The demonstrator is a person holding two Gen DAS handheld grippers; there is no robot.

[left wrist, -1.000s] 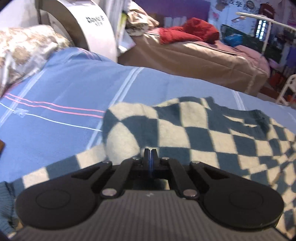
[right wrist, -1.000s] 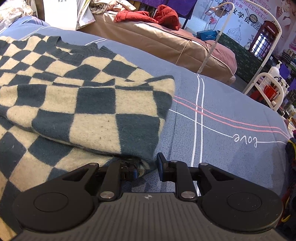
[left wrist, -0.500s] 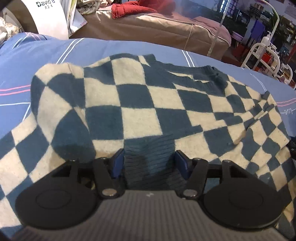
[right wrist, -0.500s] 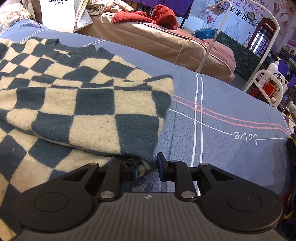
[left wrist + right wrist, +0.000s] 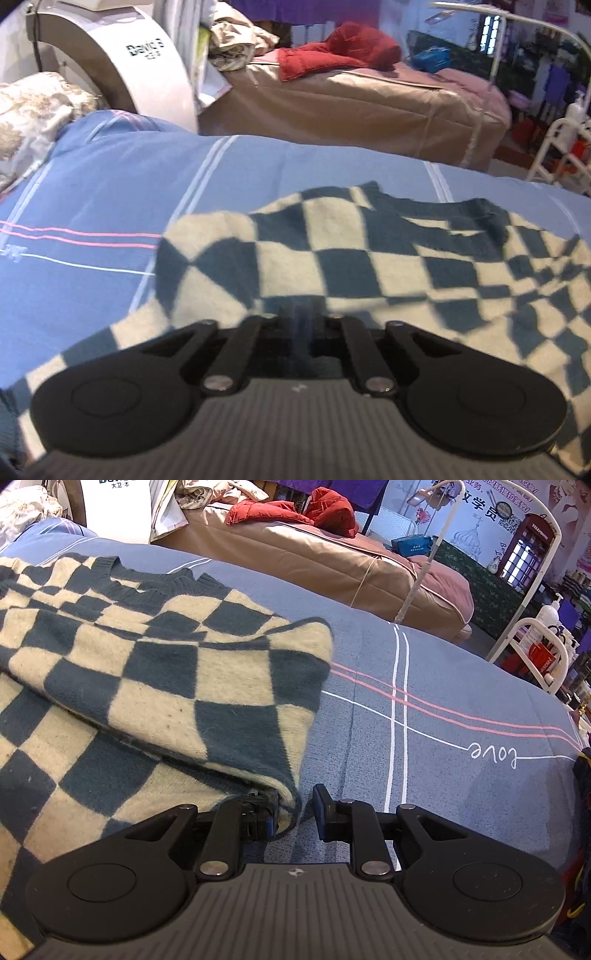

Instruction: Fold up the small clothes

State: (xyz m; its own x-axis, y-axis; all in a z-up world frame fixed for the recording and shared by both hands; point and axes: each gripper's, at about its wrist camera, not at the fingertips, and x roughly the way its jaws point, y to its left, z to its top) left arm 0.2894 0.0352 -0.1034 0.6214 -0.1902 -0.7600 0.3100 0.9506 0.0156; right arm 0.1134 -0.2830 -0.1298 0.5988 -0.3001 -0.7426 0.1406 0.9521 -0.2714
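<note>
Blue bedsheet [image 5: 443, 686] spreads beneath our checkered sweater [image 5: 155, 672] — partly folded. Our left hand-held gripper [image 5: 301, 321] has its fingers pressed together over the knit; our right hand-held gripper [image 5: 295, 812] stands apart, the folded edge between its fingers.

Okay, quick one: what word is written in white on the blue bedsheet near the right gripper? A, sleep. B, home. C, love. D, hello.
C: in the right wrist view the white script on the blue bedsheet reads love, just beyond the right gripper and beside the checkered sweater.
</note>
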